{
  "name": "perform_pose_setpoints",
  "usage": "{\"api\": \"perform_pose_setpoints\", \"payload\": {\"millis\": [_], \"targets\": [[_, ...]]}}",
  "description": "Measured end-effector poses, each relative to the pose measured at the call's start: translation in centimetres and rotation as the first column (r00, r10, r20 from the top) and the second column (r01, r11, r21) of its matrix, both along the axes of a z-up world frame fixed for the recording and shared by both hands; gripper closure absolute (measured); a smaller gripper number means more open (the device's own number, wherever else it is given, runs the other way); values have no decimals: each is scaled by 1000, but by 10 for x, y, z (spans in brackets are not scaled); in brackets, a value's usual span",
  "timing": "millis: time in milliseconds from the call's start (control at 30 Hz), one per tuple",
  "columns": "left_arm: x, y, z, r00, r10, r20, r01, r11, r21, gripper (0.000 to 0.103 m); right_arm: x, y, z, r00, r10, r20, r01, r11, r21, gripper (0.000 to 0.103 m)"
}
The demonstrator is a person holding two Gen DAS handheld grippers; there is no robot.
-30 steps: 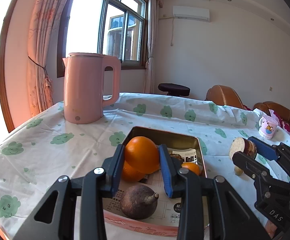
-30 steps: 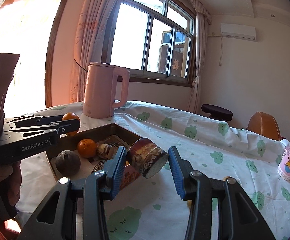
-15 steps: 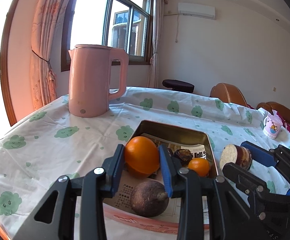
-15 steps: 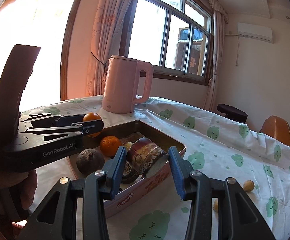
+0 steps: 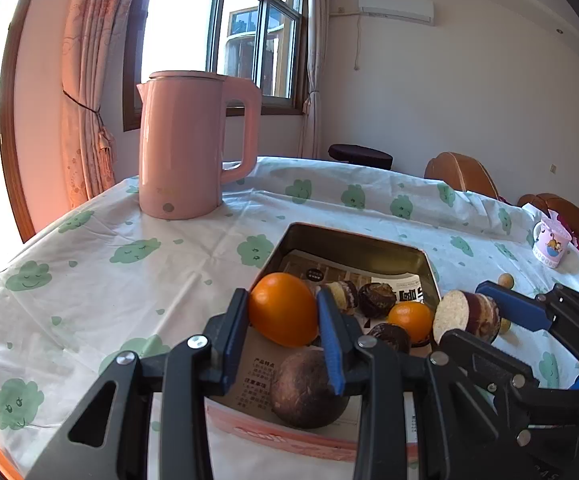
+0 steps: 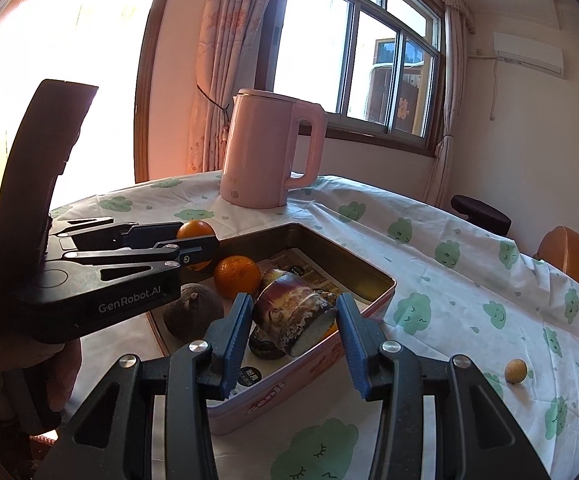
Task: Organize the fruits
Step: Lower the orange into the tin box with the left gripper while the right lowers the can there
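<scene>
My left gripper [image 5: 282, 300] is shut on a large orange [image 5: 283, 310] and holds it above the near left part of the pink tin tray [image 5: 353, 240]. In the tray lie a round brown fruit [image 5: 307, 388], a small orange [image 5: 409, 316] and several dark pieces [image 5: 377, 298] on printed paper. My right gripper [image 6: 294, 304] is shut on a cut, purple-skinned root chunk [image 6: 293, 318] over the tray's near wall [image 6: 369, 276]. The right wrist view also shows the left gripper [image 6: 197, 236] with its orange [image 6: 195, 232].
A tall pink kettle [image 5: 181, 144] stands on the cloud-print tablecloth behind the tray. A small tan fruit [image 6: 515, 370] lies on the cloth to the right, near a pink cup [image 5: 551, 244]. Brown chairs stand beyond the far right edge. A hand holds the left gripper.
My right gripper has carried the root chunk left, from over the tablecloth to over the tray's edge. The left gripper still holds the orange over the tray, almost in place.
</scene>
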State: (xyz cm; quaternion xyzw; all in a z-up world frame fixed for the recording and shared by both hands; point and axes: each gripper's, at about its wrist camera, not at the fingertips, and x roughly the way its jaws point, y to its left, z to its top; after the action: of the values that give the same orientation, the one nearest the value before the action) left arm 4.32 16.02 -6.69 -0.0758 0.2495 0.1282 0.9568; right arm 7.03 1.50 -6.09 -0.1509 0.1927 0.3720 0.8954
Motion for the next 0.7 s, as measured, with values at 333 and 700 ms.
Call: {"api": "perform_pose_setpoints", "payload": {"millis": [333,700], "targets": [[7,-2,-6,999,-17,-46,17,1000,-1,67,5,5,-4,999,15,-33,-16,999,-28,57],[9,-4,-10,998,-21,-64,21,1000,8,66,6,9,-7,998,28,-54,-30,999,-44,57]]}}
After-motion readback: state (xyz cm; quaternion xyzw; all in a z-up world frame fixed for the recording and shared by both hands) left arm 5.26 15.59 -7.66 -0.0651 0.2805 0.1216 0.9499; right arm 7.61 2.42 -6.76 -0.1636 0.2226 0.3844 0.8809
